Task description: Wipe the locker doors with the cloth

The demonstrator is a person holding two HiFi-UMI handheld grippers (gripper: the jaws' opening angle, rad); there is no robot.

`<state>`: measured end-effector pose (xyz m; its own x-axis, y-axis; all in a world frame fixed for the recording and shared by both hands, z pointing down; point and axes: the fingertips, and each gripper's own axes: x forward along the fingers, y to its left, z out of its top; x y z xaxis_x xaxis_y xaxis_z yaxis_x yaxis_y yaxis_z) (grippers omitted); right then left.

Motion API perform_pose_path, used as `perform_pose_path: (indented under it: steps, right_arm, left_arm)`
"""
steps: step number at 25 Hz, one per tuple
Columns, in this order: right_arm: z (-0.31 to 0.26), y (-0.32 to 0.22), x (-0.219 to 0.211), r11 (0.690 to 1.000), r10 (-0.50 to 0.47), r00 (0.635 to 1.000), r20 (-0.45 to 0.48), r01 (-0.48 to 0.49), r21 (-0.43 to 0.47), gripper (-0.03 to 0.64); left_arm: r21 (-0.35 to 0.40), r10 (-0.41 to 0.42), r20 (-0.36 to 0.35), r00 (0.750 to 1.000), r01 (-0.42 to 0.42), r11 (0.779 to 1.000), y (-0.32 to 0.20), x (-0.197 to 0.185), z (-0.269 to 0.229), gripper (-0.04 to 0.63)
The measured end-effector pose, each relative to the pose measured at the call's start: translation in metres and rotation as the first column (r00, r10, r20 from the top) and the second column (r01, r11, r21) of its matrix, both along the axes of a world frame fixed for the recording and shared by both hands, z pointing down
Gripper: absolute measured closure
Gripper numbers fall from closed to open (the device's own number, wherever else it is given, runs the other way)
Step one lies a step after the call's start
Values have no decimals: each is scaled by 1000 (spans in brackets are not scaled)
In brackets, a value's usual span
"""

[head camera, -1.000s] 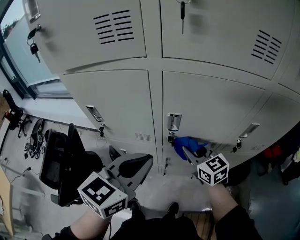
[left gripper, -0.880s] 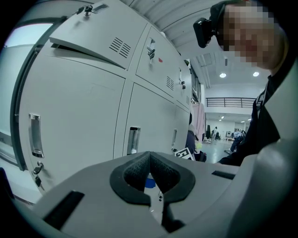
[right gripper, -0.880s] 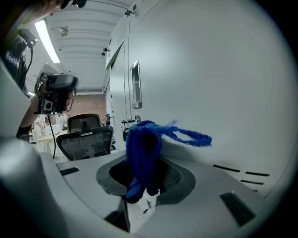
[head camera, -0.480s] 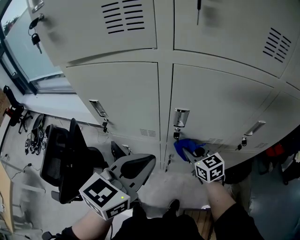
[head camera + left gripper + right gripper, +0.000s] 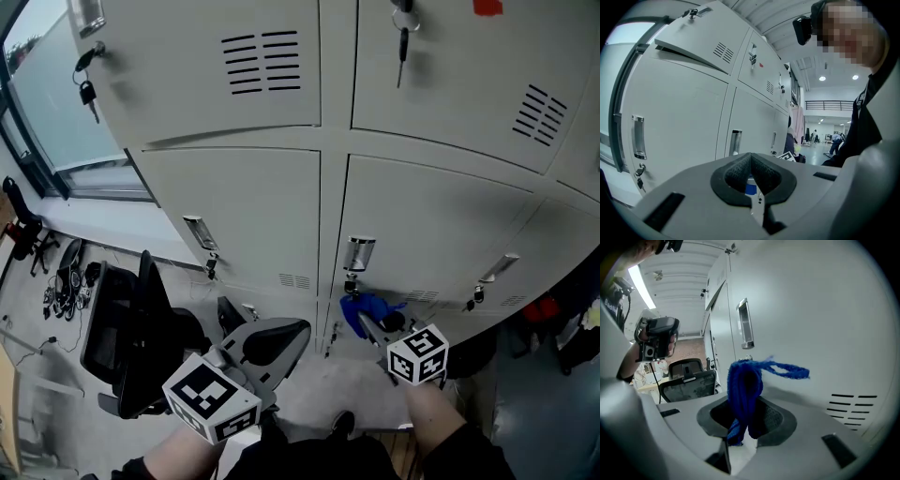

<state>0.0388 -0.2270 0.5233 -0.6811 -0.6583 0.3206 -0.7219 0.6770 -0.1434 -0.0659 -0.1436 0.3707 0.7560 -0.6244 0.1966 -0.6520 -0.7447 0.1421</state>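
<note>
A blue cloth [image 5: 364, 307] is bunched between the jaws of my right gripper [image 5: 371, 324], which is shut on it. The cloth lies against the lower right locker door [image 5: 441, 220], just below its metal handle [image 5: 357, 253]. In the right gripper view the cloth [image 5: 744, 387] stands up from the right gripper [image 5: 746, 423], and a loose loop of it lies toward the grey door [image 5: 815, 310]. My left gripper [image 5: 281, 339] hangs low in front of the lower left door [image 5: 244, 202], shut with nothing in it. The left gripper [image 5: 751, 177] shows its pads together.
A black office chair [image 5: 141, 328] stands on the floor at the left, below a window [image 5: 42, 103]. Keys hang from the upper locks [image 5: 89, 94] [image 5: 403, 42]. More doors with handles [image 5: 735, 142] run to the right. A person's dark sleeve [image 5: 867, 126] fills that view's right side.
The right gripper has carried the cloth leftward along the lower right door, to just under its handle. The head view has tilted up a little. The left gripper has stayed put.
</note>
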Motion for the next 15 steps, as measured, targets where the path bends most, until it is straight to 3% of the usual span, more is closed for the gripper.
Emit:
perform_pose_path:
  steps: [5,9,15]
  right_arm:
    - [-17,-7,-1,999,39,993,116,-41,20,514]
    - [-24,-14,-8,998,55,971,235,-57,4,514]
    - [-17,-22,-20,998,61,962,268,-64,3,514]
  left_arm:
    - [8,22,-7,1000,-22,1000,4,7,-11,589]
    - [-11,16,38,999,-16,1000,5,1,-2,589]
    - [-7,3,21,1000,-3,1000,5,0,-3,589]
